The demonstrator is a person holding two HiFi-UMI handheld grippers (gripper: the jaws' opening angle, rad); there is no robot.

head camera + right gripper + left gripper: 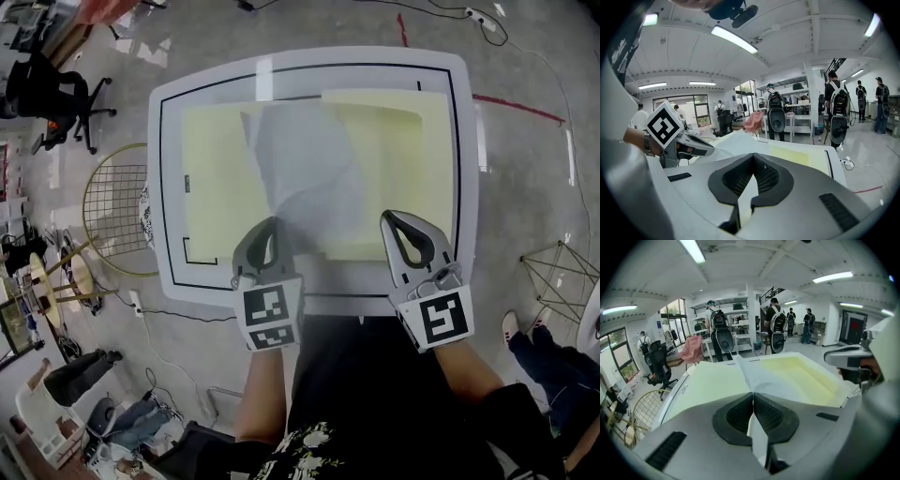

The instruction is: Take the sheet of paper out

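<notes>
Inspecting the left gripper, we find it clamped on the thin white paper sheet. Our right gripper has its jaws pressed together.

The room was lit brightly and evenly from above by ceiling light strips, and daylight was added through windows at the far left. Pale glare streaks were seen on the far rim of the table and on the floor. Only soft grey shading was cast across the folds of the sheet of paper. Both gripper views were strongly bowed at the edges and blackened in the corners. The head view was rendered slightly soft.
</notes>
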